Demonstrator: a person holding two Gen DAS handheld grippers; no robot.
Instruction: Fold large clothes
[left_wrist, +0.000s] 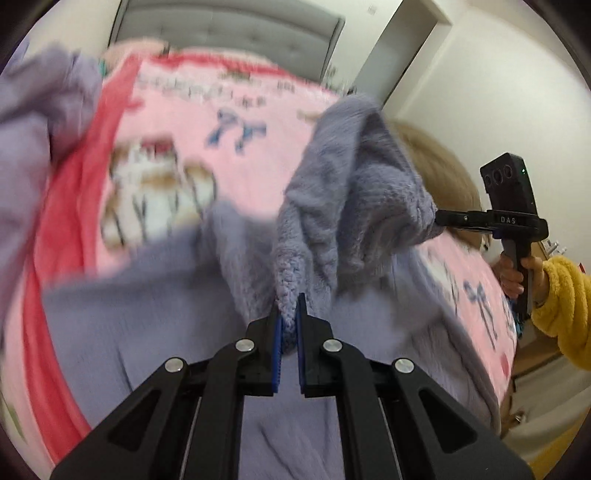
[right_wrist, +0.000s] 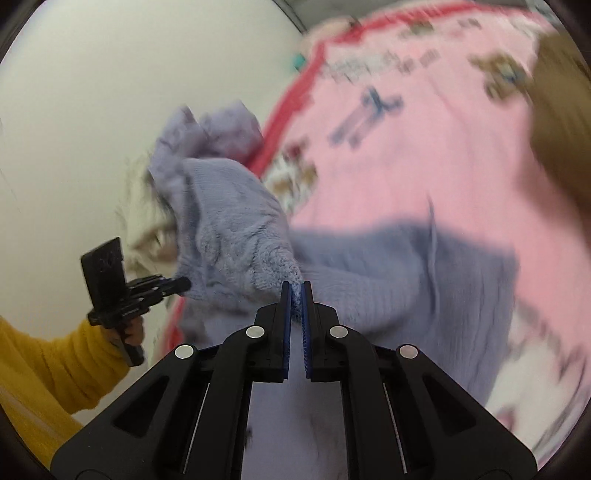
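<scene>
sweater (left_wrist: 351, 192): lavender-grey, fuzzy knit
blanket (left_wrist: 236, 110): pink, red border at 9 o'clock, blue bows, brown-and-white cartoon figures, dark lettering toward 12 o'clock
gripper pads (left_wrist: 300, 332): blue, on black fingers
sleeve (left_wrist: 565, 295): mustard yellow, at 3 o'clock
headboard (left_wrist: 229, 26): grey, tufted
wall (left_wrist: 498, 92): off-white

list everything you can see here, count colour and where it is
sweater: one, lavender knit, partly lifted off the bed, pinched by both grippers
blanket: one, pink with red border and cartoon prints, spread over the bed
headboard: one, grey tufted, behind the bed
walls: white, around the bed
left gripper: black with blue pads, shut on a sweater edge
right gripper: black with blue pads, shut on another sweater edge
sleeves: yellow, fuzzy, at each wrist
</scene>
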